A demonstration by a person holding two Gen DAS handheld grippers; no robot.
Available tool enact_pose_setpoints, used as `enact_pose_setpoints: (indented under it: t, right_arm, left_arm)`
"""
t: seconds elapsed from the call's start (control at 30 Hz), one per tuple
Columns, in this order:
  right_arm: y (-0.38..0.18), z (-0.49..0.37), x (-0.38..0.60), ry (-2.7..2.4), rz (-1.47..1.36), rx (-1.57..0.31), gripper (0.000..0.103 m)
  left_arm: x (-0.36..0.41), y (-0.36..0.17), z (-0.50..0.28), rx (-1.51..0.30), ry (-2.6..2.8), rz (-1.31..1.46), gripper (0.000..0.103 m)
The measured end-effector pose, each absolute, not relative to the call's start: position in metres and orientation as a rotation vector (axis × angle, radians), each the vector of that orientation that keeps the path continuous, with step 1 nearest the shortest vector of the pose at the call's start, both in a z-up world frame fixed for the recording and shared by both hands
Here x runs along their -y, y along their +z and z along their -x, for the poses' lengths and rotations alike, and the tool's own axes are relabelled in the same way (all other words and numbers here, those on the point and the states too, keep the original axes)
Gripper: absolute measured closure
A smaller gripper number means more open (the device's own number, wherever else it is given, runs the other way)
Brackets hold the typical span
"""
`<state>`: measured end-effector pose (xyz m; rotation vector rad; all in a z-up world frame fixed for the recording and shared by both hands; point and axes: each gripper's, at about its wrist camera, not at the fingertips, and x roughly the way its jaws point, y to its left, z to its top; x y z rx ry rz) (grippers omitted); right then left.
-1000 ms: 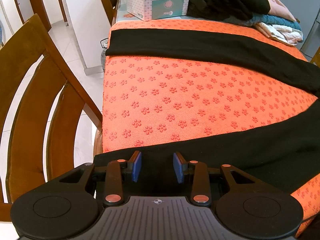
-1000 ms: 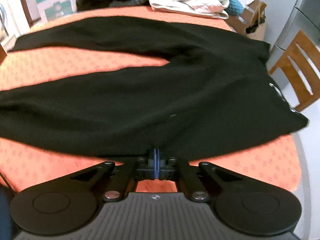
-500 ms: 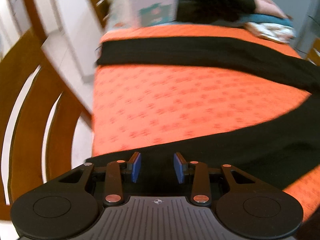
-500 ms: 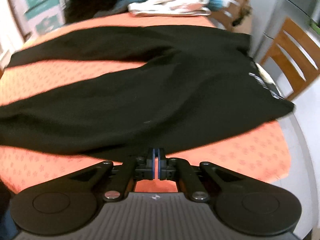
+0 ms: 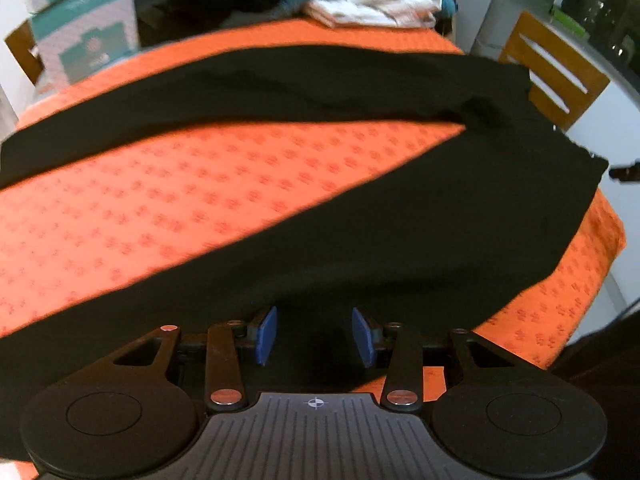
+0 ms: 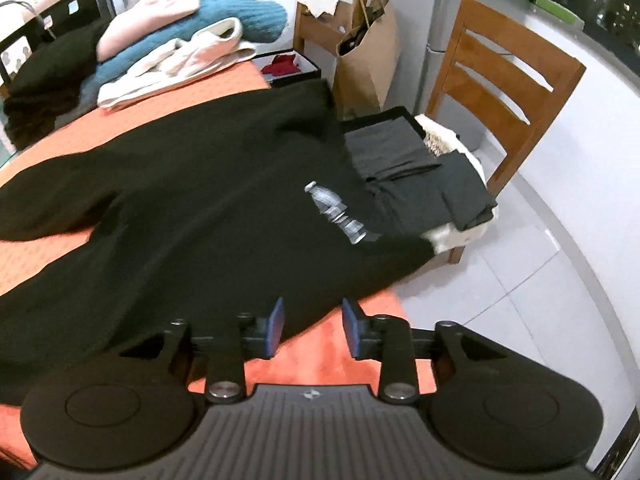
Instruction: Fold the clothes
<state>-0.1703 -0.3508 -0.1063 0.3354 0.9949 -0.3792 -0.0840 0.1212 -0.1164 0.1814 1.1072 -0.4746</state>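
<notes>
Both grippers hover at the near edge of the table with their blue pads spread apart and nothing between them. The left gripper sits right over the near hem of the black trousers, whose nearer leg runs from about 8 o'clock, under the pads, up to the waist end at 2 o'clock. The right gripper hangs where that black cloth gives way to the orange table cover, the fabric spreading off toward 10 and 11 o'clock and the printed waist corner lying at 1 o'clock, overhanging toward a wooden chair. Farther off, the second leg stretches along the far side from 9 toward 1 o'clock, the two legs splayed in a V with bare orange between. So the garment's long axis runs left to right across both grippers, the left nearer the leg, the right nearer the waist. Beyond lies a pile of other clothes.
</notes>
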Motion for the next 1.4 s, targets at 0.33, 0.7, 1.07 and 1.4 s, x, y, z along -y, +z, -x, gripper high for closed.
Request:
enact_pose_setpoints:
  t: [0.33, 0.7, 1.07, 1.4]
  right_arm:
    - [-0.141, 0.144, 0.439, -0.443, -0.615, -0.974, 0.037]
    - [-0.159, 0.147, 0.46, -0.416, -0.63, -1.002, 0.095]
    - [-0.11, 0.117, 0.442, -0.378, -0.279, -0.96, 0.063]
    - [-0.084, 0.066, 0.399, -0.137, -0.239, -0.944, 0.055]
  left_arm:
    - [-0.088, -0.124, 0.093, -1.153, -0.367, -0.162, 0.058]
    - [-0.068, -0.129, 0.094, -1.155, -0.329, -0.166, 0.056]
    - [-0.108, -0.096, 0.067, -1.109, -0.173, 0.045, 0.053]
    - [-0.165, -0.077, -0.007, -1.016, 0.041, 0.378, 0.052]
